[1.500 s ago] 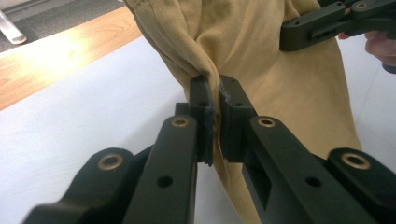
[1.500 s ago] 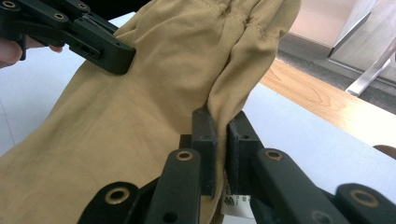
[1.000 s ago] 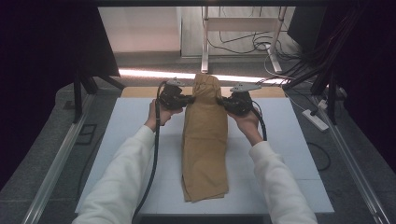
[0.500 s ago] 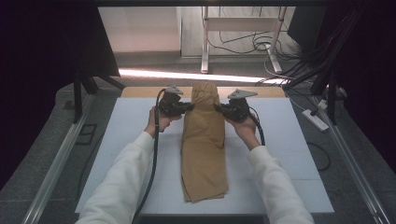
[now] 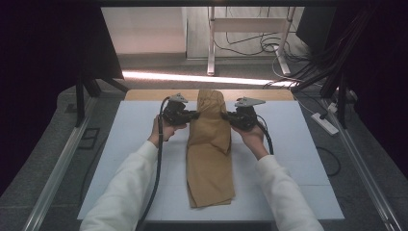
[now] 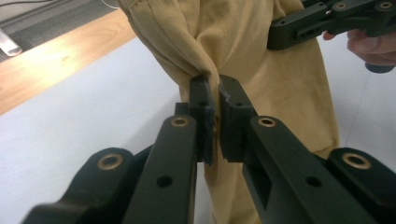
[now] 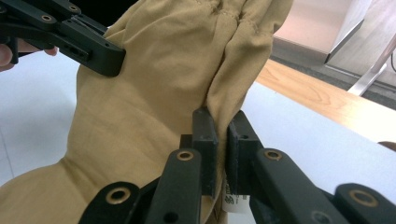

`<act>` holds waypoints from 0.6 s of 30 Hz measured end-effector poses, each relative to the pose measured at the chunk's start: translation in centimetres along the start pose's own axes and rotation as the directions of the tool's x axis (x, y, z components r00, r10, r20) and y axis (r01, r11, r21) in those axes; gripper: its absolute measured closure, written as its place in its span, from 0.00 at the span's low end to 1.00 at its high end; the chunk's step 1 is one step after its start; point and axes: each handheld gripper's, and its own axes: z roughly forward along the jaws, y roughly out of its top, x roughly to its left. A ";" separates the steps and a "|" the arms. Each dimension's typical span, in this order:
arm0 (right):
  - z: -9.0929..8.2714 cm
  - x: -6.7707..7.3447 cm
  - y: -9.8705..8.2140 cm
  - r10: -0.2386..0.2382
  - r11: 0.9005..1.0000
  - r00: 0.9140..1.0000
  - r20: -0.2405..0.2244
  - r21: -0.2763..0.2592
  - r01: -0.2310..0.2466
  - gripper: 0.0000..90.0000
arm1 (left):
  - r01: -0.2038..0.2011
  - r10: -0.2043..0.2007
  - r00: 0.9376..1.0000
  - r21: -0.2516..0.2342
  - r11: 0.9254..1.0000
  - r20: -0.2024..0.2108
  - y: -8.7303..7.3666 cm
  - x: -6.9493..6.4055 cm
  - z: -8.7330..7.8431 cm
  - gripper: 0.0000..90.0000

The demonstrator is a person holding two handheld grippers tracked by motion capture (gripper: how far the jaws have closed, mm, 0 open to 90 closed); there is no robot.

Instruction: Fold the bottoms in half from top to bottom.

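My left gripper (image 5: pixel 195 115) and right gripper (image 5: pixel 225 116) are both clamped on the tan trousers' (image 5: pixel 210 163) side edges near the table's (image 5: pixel 120 159) far end. With only 2 thin pinches, fabric could slip free and bunch.

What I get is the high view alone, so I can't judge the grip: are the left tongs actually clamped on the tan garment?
Observer: Yes. In the left gripper view the left tongs are shut on a pinched fold of the tan garment.
Operator: And the other side?
Observer: The right tongs are shut on the opposite edge fold, and a white label shows between them lower down.
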 end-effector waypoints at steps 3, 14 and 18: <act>-0.1 0.2 -0.3 0.007 1.000 1.000 -0.009 -0.002 -0.007 0.94 | 0.002 -0.002 1.000 0.001 1.000 0.005 -0.3 -0.2 -0.2 0.94; -0.9 1.5 -0.6 -0.009 1.000 0.999 -0.038 -0.006 0.009 0.94 | -0.001 0.001 1.000 -0.009 1.000 0.017 -1.7 -1.2 -1.1 0.94; -1.3 1.9 -0.8 -0.014 1.000 0.999 -0.044 -0.003 0.014 0.94 | 0.004 -0.004 1.000 -0.014 1.000 0.026 -2.1 -1.5 -1.4 0.94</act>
